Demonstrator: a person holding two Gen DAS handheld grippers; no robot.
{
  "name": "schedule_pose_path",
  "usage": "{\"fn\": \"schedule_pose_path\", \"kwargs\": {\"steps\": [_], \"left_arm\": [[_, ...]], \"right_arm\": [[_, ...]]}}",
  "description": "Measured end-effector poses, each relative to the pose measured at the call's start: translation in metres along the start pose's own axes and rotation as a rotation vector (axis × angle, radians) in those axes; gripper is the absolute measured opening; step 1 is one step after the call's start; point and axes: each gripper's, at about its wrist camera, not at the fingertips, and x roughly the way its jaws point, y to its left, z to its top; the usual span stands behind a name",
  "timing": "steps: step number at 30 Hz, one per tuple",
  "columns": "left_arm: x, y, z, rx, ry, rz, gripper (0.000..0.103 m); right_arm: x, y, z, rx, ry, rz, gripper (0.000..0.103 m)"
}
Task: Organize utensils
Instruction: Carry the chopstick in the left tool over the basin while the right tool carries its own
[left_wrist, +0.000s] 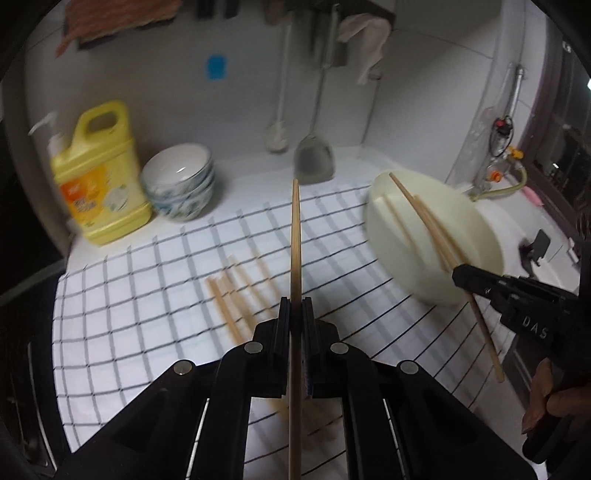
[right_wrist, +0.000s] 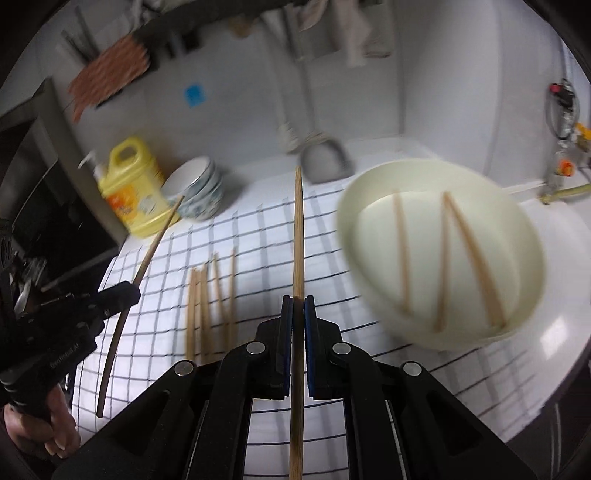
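My left gripper (left_wrist: 296, 304) is shut on a wooden chopstick (left_wrist: 295, 236) that points forward above the checked cloth; it also shows in the right wrist view (right_wrist: 127, 291). My right gripper (right_wrist: 298, 302) is shut on another chopstick (right_wrist: 298, 236); in the left wrist view the right gripper (left_wrist: 460, 275) holds it beside the cream holder (left_wrist: 436, 236). The cream holder (right_wrist: 436, 266) has three chopsticks (right_wrist: 476, 266) lying in it. Several loose chopsticks (right_wrist: 210, 302) lie on the cloth, left of my right gripper.
A white cloth with a black grid (left_wrist: 147, 295) covers the counter. A yellow detergent jug (left_wrist: 99, 173) and stacked bowls (left_wrist: 181, 181) stand at the back left. A spatula (left_wrist: 314, 158) and a ladle hang on the wall. A faucet (left_wrist: 513, 177) is at the right.
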Motion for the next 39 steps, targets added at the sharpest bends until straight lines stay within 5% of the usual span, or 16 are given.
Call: {"fn": "schedule_pose_path", "kwargs": {"steps": [6,16,26,39], "left_arm": [[0.022,-0.065,0.039,0.027,-0.039,-0.061,0.007],[0.103,-0.159,0.103,0.036,0.024,-0.081,0.007],[0.188,-0.191,0.107,0.061,0.165,-0.068,0.007],[0.228,-0.18,0.102,0.037,0.255,-0.049,0.007]], "right_arm": [[-0.004,-0.064,0.02,0.024,-0.019,-0.024,0.006],[0.031,-0.178,0.062,0.131,-0.014,0.011,0.006],[0.072,-0.207,0.066,0.185,0.071,0.012,0.006],[0.108,-0.211,0.066,0.195,0.172,-0.009,0.006]]}}
